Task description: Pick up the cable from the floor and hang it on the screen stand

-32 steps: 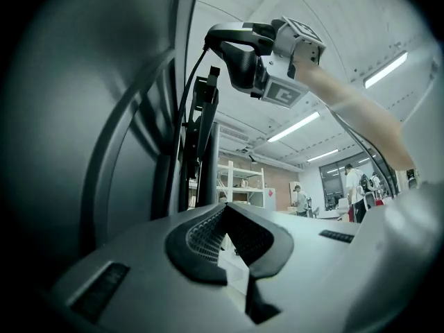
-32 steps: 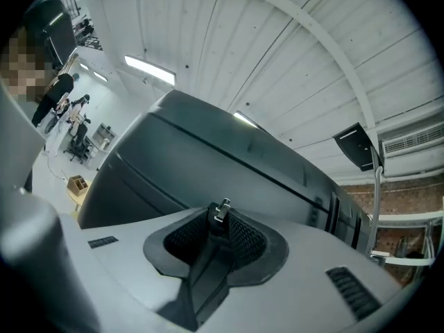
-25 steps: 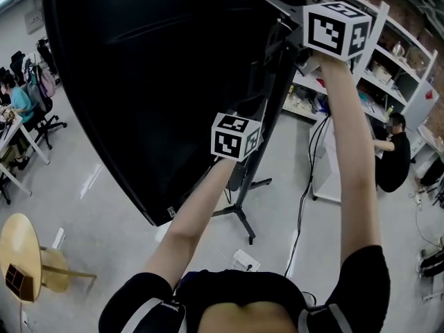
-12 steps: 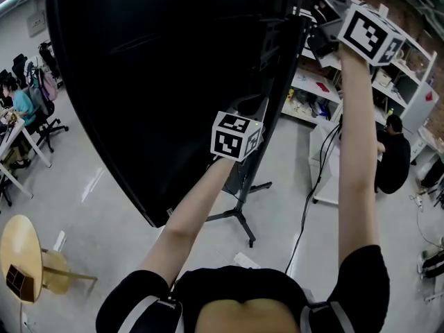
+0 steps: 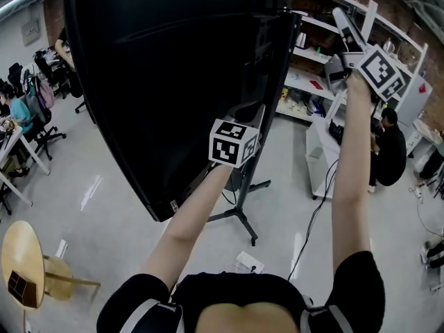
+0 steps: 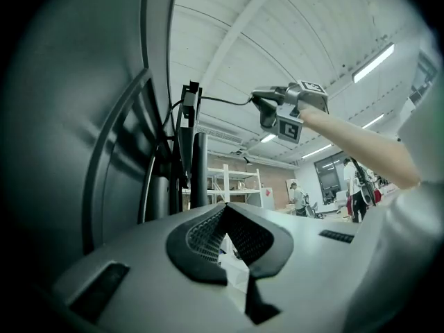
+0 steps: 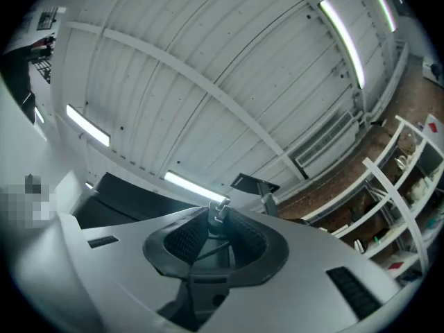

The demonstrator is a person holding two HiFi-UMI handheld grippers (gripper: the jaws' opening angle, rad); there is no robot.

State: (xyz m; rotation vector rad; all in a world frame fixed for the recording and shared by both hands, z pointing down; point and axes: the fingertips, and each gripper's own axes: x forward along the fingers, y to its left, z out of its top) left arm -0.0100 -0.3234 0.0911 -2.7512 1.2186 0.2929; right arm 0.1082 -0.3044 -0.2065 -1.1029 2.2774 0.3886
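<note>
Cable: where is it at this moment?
High up, right of the screen: its plug is clamped in the right gripper, and the left gripper view shows the cable stretching to the top of the stand.

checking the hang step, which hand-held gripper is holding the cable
The right hand-held gripper, the higher one, clamps the cable; the left hand-held gripper has jaws shut on nothing.

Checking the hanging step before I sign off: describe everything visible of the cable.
The cable is thin, black and flexible. In the left gripper view it stretches almost straight from the top bracket of the screen stand across to the right gripper. The right gripper view shows its plug end, with pale metal prongs, pinched between the jaws' ribbed pads. Whether it is hooked on the bracket or only touches it cannot be told.
</note>
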